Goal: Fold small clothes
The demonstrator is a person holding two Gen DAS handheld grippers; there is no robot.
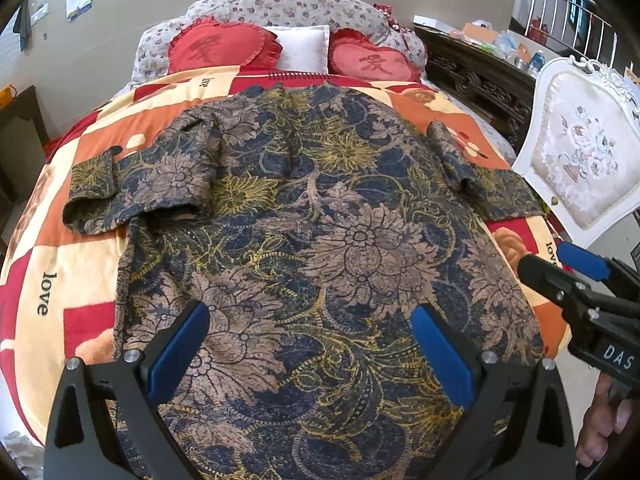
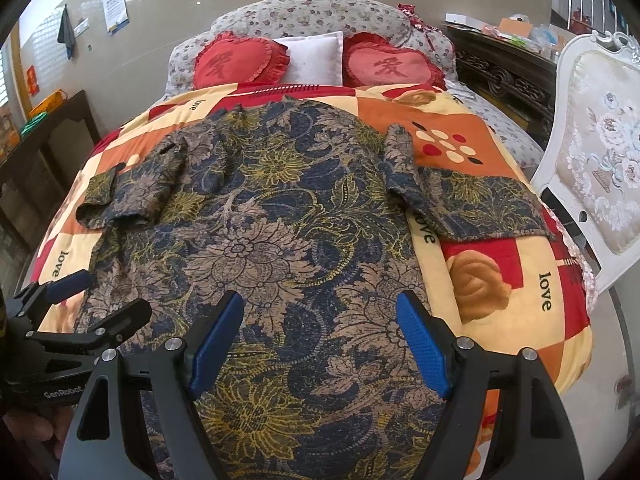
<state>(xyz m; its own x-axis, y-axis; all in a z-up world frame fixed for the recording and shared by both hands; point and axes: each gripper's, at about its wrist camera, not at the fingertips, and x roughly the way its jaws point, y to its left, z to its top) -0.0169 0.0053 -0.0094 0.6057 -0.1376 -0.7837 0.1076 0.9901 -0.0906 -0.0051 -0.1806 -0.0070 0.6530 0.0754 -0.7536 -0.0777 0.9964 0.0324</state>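
While the floral shirt (image 1: 320, 208) lies spread flat on the patchwork blanket (image 1: 52, 264), nothing on it looks folded yet, apart from the left sleeve (image 1: 120, 188), which is bunched and partly turned back on itself. The shirt's long axis runs straight away from both cameras, hem nearest and collar toward the heart-shaped cushions (image 2: 240, 60). Over the left part of the hem hangs the left gripper (image 1: 310, 360), its blue-padded jaws spread wide and holding nothing; whether the pads touch the cloth is hard to judge from this angle. Beside it, over the hem's right part, the right gripper (image 2: 320, 340) hangs equally agape and empty. Further right, the right sleeve (image 2: 480, 204) stretches flat toward the white chair (image 2: 600, 120). Each sleeve sits nearer its own-side gripper, so a sleeve fold would likely start there.
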